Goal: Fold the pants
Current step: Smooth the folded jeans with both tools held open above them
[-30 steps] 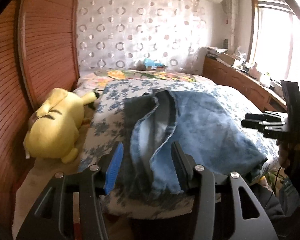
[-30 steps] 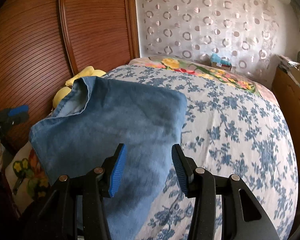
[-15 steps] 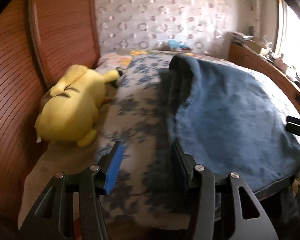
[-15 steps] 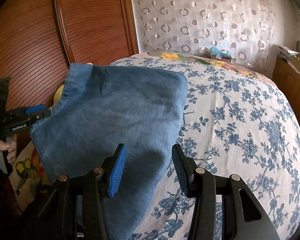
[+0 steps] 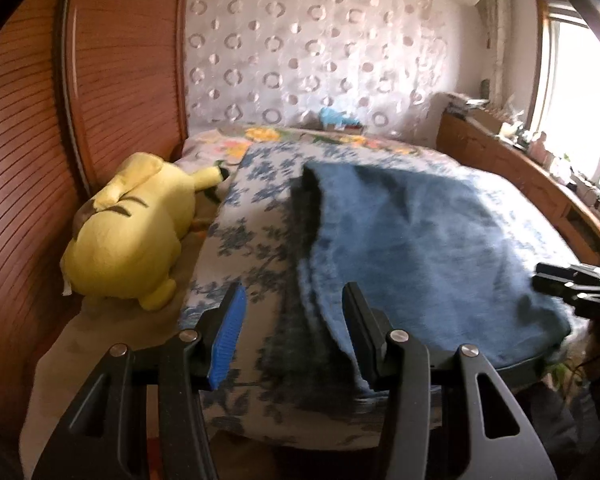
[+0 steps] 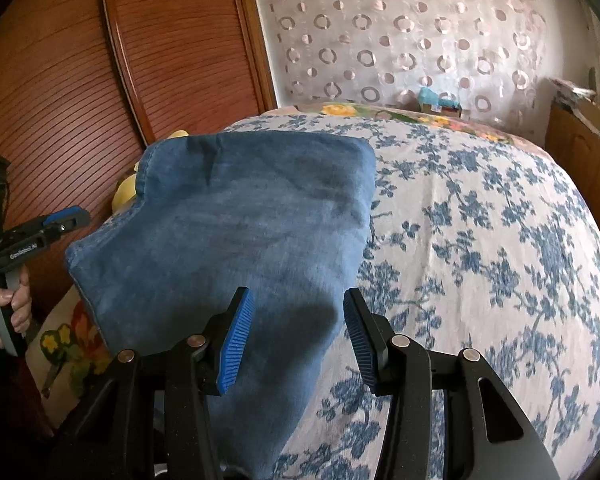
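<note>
The blue denim pants (image 5: 420, 248) lie folded flat on the floral bedspread (image 5: 252, 232), near the bed's foot edge. They also show in the right wrist view (image 6: 240, 240), reaching down over the near edge. My left gripper (image 5: 292, 332) is open and empty, with the pants' left edge just ahead between its fingers. My right gripper (image 6: 296, 336) is open and empty, hovering above the near end of the pants. The left gripper also shows at the left edge of the right wrist view (image 6: 60, 220), and the right gripper at the right edge of the left wrist view (image 5: 568, 280).
A yellow plush toy (image 5: 132, 232) lies on the bed's left side beside a wooden sliding door (image 5: 28, 140). A wooden ledge (image 5: 532, 184) with small items runs along the right under a window. A patterned curtain (image 6: 400, 32) hangs behind the bed.
The raised, open flap of the pants has dropped flat onto the bed. My left gripper drew back to the left of the pants. My right gripper stayed open above them.
</note>
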`<state>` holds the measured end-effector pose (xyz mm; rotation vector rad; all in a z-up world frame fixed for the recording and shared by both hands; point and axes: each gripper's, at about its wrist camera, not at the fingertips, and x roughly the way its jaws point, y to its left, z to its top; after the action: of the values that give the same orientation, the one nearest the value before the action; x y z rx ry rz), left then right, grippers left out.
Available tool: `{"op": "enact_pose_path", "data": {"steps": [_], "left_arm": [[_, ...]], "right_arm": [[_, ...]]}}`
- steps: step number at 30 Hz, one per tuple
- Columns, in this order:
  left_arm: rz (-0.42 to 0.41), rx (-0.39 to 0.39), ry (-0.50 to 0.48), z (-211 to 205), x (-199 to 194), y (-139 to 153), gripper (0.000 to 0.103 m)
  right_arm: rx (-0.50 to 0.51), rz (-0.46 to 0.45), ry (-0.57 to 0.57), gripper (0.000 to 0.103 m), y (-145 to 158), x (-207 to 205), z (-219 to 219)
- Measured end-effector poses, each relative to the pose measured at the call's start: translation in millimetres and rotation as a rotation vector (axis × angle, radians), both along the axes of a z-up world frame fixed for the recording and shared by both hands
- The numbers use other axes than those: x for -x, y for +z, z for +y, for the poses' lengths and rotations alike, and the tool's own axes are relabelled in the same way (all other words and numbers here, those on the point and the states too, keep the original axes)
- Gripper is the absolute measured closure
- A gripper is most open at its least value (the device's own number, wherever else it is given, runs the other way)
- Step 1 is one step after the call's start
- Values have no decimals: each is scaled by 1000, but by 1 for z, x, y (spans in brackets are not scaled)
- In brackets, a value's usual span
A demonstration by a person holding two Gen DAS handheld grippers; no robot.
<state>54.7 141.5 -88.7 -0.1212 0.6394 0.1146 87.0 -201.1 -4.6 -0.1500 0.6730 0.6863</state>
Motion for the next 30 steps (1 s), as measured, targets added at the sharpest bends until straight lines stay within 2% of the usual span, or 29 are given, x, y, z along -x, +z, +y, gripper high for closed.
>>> {"op": "enact_pose_path", "data": {"steps": [2,4,5,9,18,30], "left_arm": [[-11,2,-28,-9,1,5,48],[-21,4,-55,-17,0,8,24],[-24,5,-62,-19,0,8,22],[-22,13,-102,-36,-5,7,21],[13,-5,-161,-66,-13,-7,21],[27,-14,-191,-80,-14,-10,21]], "right_arm": [[-8,10,-8,54,-1,1,-4],[-20,22,-9,54,-3,1,-6],[-19,24,-8,54,-4,1,-6],[1,24,-20,54,-10,-5,-3],[-23,76,-21,54,-19,-25,11],[-21,71,-21,54,-23,-38,21]]}}
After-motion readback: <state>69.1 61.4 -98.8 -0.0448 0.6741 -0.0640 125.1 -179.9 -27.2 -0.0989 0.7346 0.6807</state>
